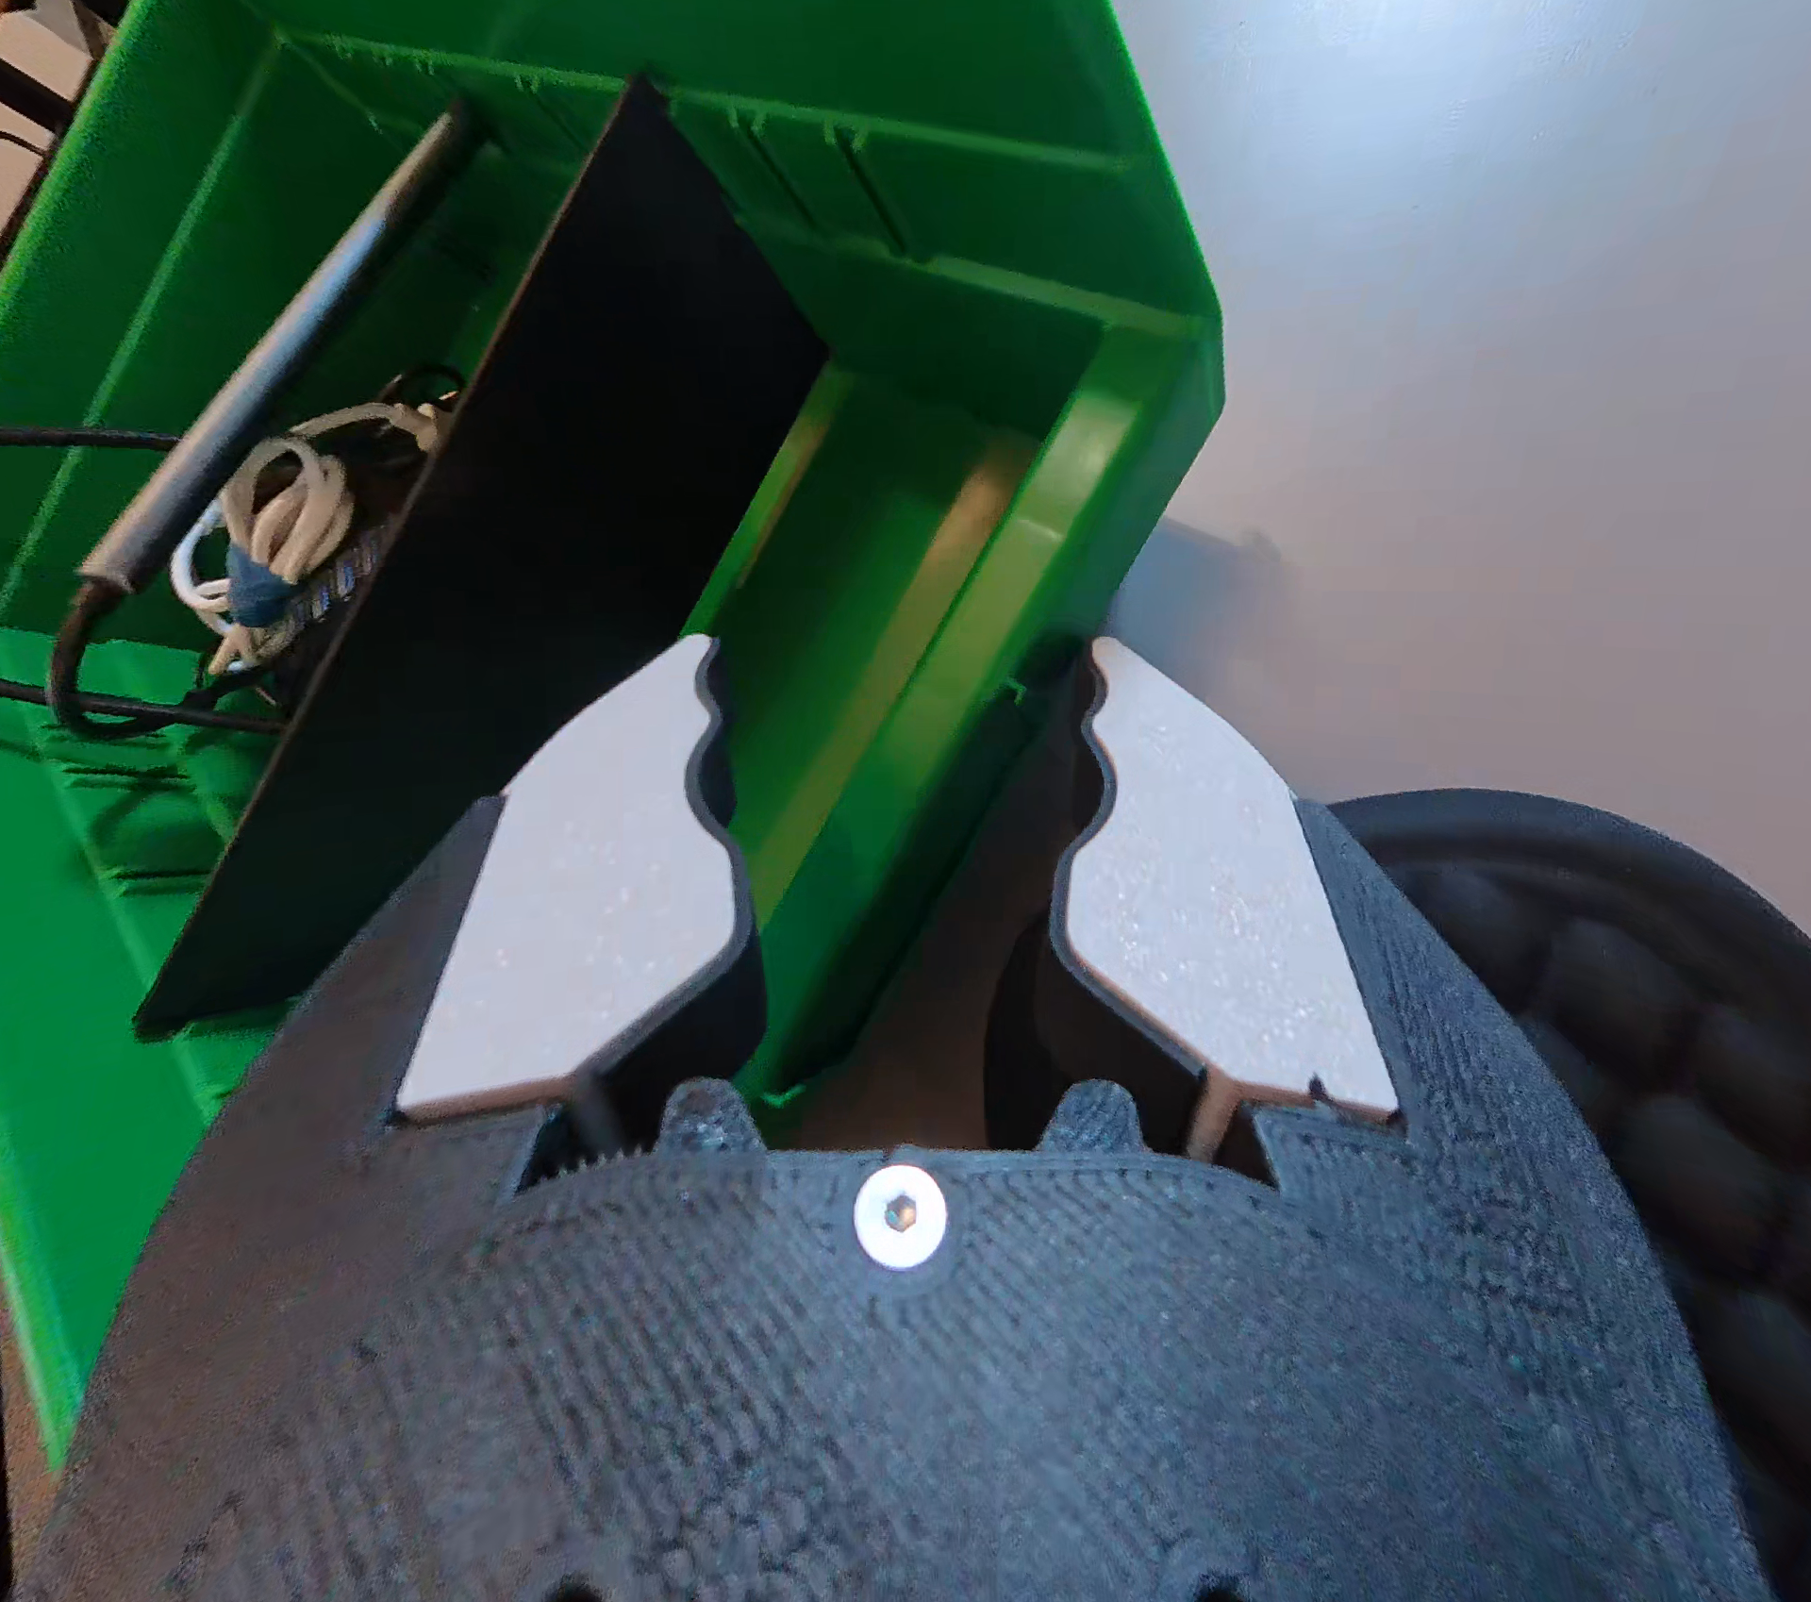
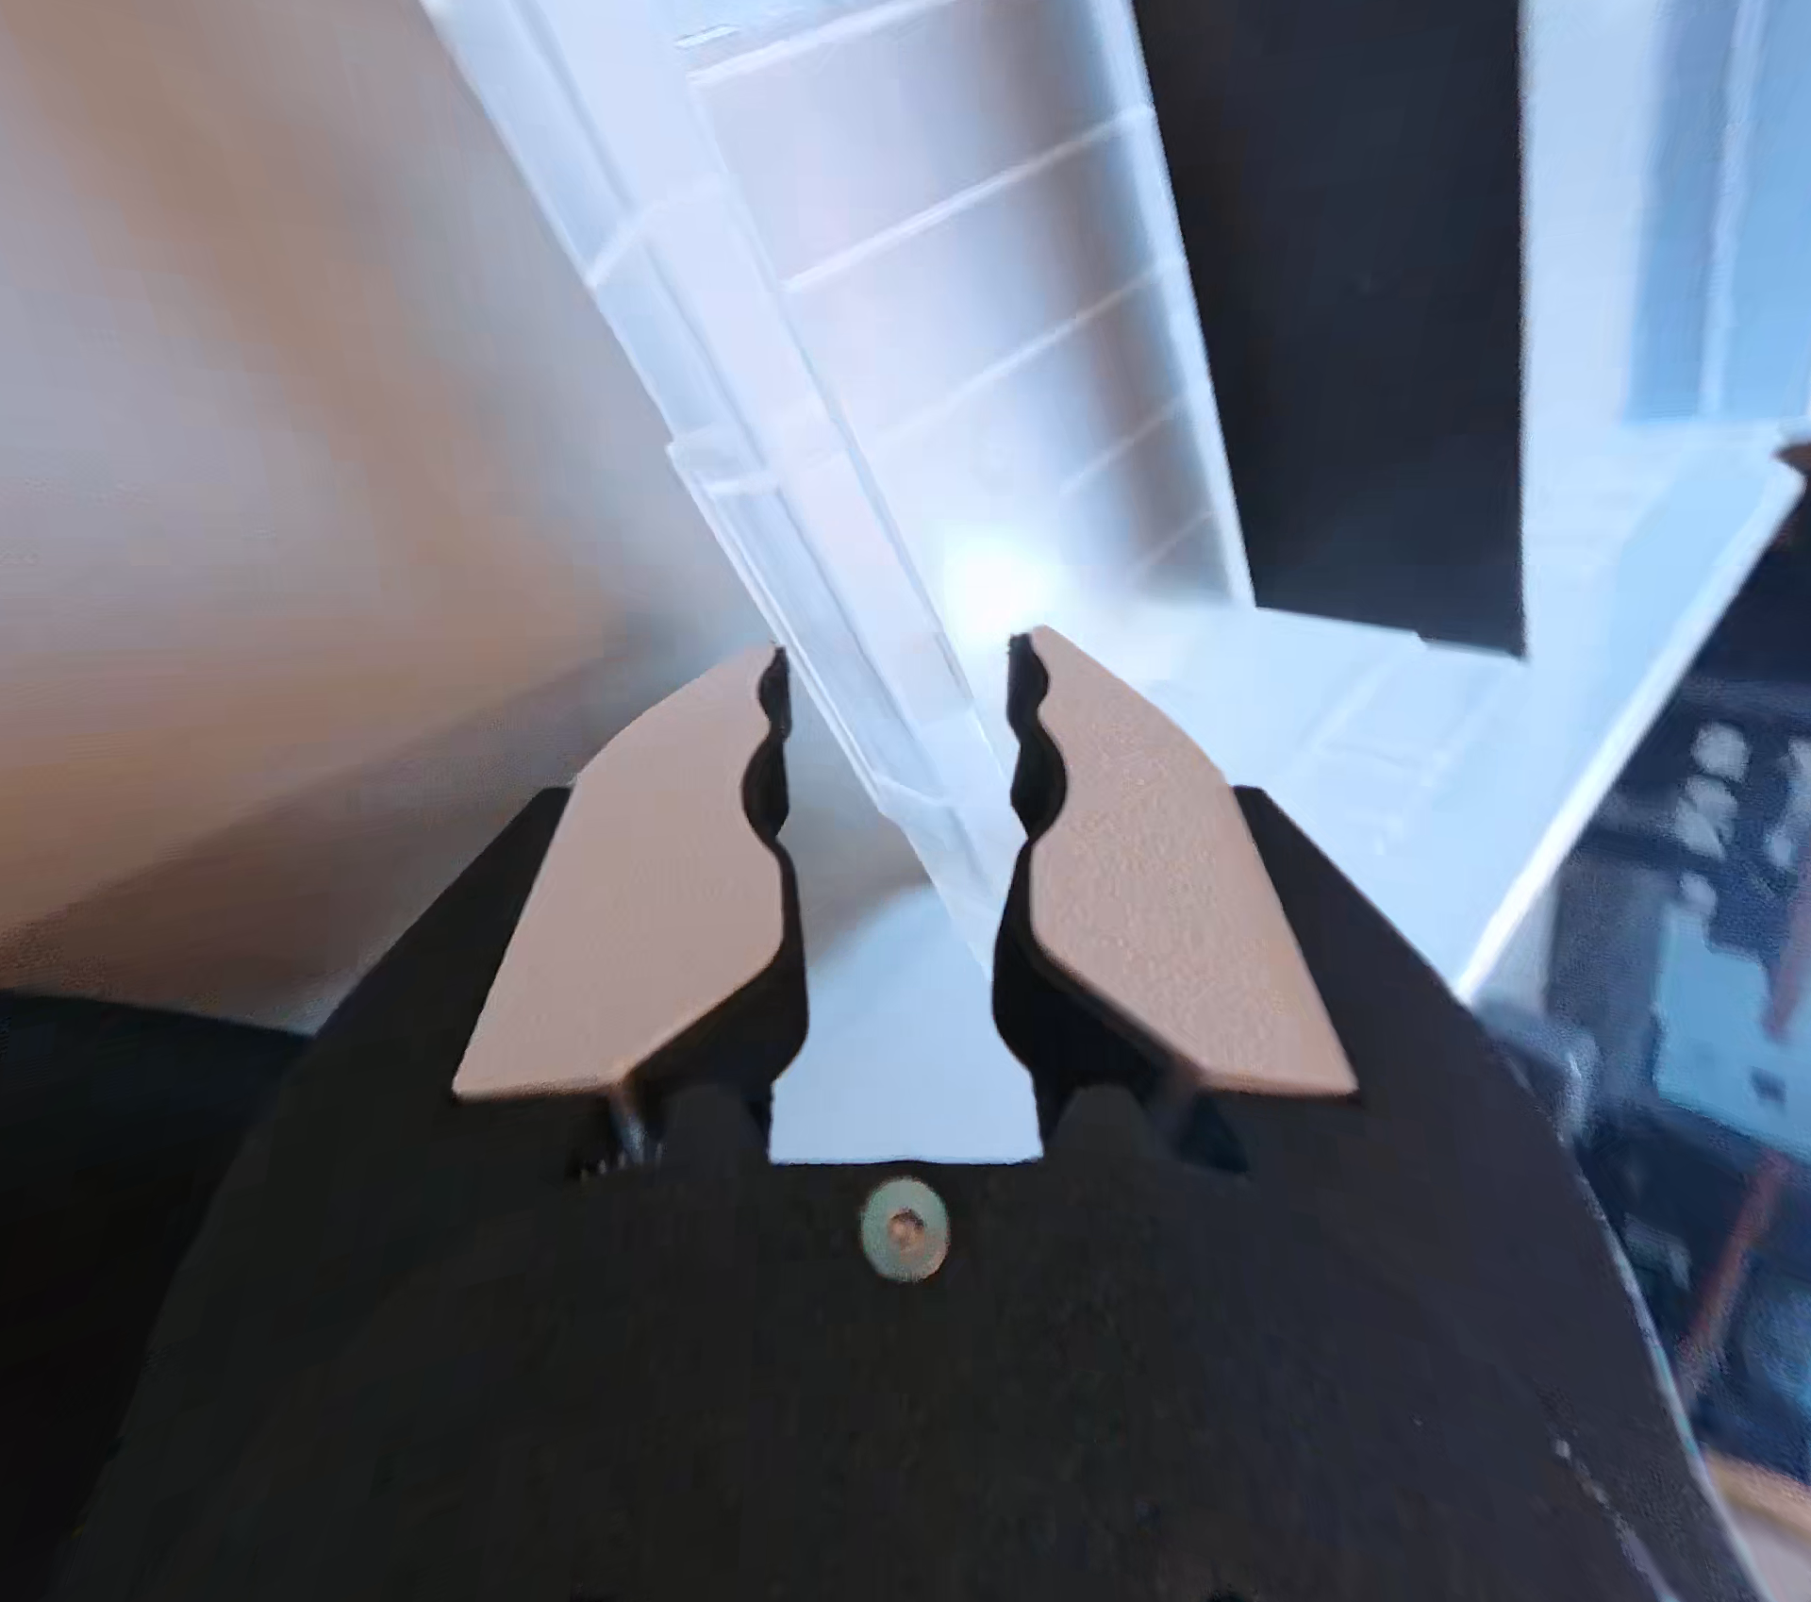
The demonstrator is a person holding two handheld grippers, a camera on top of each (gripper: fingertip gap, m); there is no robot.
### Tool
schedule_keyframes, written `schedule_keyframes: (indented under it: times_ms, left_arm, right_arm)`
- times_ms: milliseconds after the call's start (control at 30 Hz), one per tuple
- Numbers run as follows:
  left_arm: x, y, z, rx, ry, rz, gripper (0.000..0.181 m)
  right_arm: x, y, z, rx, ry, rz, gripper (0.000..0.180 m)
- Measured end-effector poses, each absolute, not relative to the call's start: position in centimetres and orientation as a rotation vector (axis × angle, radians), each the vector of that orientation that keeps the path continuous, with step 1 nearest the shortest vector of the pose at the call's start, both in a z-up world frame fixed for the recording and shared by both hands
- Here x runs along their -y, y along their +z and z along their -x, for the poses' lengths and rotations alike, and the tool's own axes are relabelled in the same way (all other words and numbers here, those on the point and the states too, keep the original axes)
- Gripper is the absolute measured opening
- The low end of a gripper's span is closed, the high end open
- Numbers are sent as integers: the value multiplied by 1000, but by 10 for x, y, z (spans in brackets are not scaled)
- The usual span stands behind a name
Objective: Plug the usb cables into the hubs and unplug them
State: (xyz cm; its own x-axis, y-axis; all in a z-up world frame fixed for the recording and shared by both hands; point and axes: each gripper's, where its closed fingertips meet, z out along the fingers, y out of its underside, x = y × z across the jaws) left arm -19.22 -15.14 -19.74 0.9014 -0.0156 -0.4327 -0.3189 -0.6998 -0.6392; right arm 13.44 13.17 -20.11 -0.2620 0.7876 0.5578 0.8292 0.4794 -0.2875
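A coiled white usb cable [image 1: 284,516] lay in the left compartment of the green bin [image 1: 882,45], beside a slim dark hub [image 1: 265,379], behind a black divider [image 1: 549,536]. The left gripper [image 1: 902,673] hung over the bin's right wall, fingers wide and empty. The right gripper [image 2: 897,653], likewise parted, straddled a clear bin's [image 2: 882,281] rim. Nothing seemed grasped yet; the next move probably called for reaching the cable.

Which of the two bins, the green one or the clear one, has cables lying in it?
The green bin. A bundled white cable lies left of its black divider. The clear bin shows only bare ribbed walls and a black panel.
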Motion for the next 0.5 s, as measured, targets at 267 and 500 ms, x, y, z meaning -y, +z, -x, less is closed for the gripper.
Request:
schedule_keyframes:
  times_ms: [267, 500]
  left_arm:
    - [131, -201, 190, -240, 431, 2150, 63]
    - [131, -197, 191, -255, 524, 2091, 67]
  right_arm:
    - [-135, -153, -121, 1669, 289, 1298, 39]
    - [-132, -152, -105, 1599, 450, 1291, 39]
